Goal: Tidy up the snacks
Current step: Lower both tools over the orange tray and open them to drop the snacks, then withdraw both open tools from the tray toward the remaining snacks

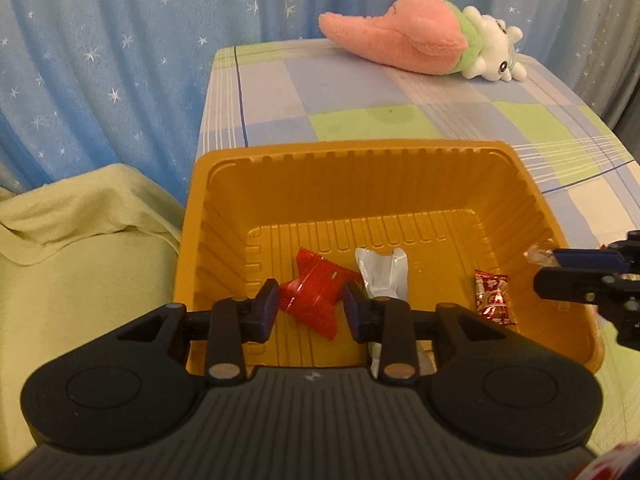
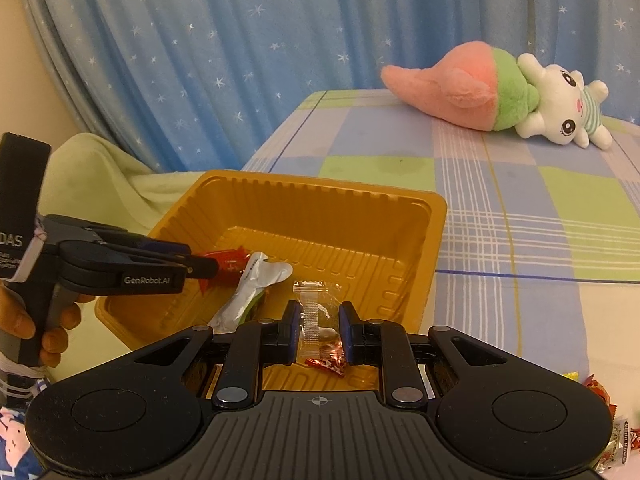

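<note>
Left wrist view showed the left gripper (image 1: pixel 310 312) lowered inside the orange tray (image 1: pixel 348 152), its fingers parted around the red snack packet (image 1: pixel 310 300), which lay on the tray floor; no firm contact with the pads was visible, so the packet was judged released. At two o'clock from it lay a white packet (image 1: pixel 382 280), and at three o'clock a red-and-silver patterned packet (image 1: pixel 493 298).

The right gripper (image 2: pixel 319 332) hovered over the tray's near edge, its fingers pinching a clear-wrapped candy (image 2: pixel 316 312), the wrapper transparent with a white crimped seam.

Progress judgement: three snacks were in the tray and a fourth was about to go in. More wrapped snacks (image 2: pixel 606 436) remained on the checked cloth (image 2: pixel 520 208) at four o'clock in the right wrist view, so the task was only partly complete.
</note>
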`<state>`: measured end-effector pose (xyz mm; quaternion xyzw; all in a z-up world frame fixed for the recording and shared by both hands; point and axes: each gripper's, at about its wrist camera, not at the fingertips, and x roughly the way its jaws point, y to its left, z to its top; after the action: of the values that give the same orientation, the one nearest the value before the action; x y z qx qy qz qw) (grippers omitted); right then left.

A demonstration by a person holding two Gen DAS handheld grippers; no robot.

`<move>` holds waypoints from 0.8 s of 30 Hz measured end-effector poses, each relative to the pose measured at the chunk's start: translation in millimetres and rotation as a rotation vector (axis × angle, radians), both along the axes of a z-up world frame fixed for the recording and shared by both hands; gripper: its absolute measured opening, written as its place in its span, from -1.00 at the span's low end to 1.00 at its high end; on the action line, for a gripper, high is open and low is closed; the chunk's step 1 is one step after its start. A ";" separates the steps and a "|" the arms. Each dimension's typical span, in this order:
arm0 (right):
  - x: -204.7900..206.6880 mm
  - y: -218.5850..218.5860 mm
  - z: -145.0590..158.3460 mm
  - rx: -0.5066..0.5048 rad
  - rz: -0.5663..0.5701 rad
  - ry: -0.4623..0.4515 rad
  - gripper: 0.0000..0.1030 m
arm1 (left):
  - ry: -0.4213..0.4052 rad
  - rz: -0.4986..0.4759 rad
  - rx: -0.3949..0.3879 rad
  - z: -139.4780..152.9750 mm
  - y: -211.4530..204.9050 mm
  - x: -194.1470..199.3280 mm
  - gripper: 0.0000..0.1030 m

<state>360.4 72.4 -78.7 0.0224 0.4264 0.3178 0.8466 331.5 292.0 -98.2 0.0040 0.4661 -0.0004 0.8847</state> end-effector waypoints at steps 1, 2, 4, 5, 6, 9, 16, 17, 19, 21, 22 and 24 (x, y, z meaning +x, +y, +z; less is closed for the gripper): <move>0.0 0.3 0.0 0.001 0.000 -0.001 -0.59 | -0.004 0.001 -0.008 2.5 0.7 -1.8 -0.37; -0.1 0.6 0.1 0.001 0.001 -0.001 -0.59 | -0.007 0.004 -0.020 5.4 1.8 -3.8 -0.34; 0.0 1.6 -0.3 0.001 0.003 -0.001 -0.59 | -0.011 0.009 -0.036 10.9 3.6 -7.8 -0.30; -0.1 2.5 -0.5 0.001 0.004 -0.001 -0.59 | -0.013 0.012 -0.041 13.3 4.5 -10.7 -0.25; 0.0 2.9 -0.8 0.002 0.005 0.000 -0.59 | -0.015 0.014 -0.046 15.5 5.4 -13.8 -0.21; 1.0 5.5 -2.2 0.006 0.007 0.007 -0.59 | -0.018 0.033 -0.067 21.4 8.8 -24.3 -0.06; 5.2 16.2 -7.6 0.012 0.009 0.029 -0.59 | -0.024 0.077 -0.098 32.2 16.9 -45.1 -0.04; 5.3 18.3 -7.7 0.013 0.009 0.027 -0.59 | -0.025 0.080 -0.100 33.4 17.6 -47.3 -0.02; 4.8 21.3 -6.9 0.020 0.003 0.012 -0.58 | -0.025 0.088 -0.100 34.9 18.7 -51.3 0.00; 4.4 23.8 -6.0 0.037 0.007 0.007 -0.58 | -0.024 0.092 -0.099 35.5 19.5 -55.6 0.02; 5.2 25.1 -5.9 0.044 0.004 0.008 -0.58 | -0.021 0.095 -0.098 35.7 19.6 -58.0 0.03; 6.0 26.3 -5.5 0.054 -0.003 0.015 -0.56 | -0.017 0.097 -0.098 35.7 19.6 -61.6 0.04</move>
<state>366.4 98.7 -84.2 0.0480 0.4239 0.3278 0.8429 270.0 311.5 -62.4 -0.0622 0.4579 0.0197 0.8866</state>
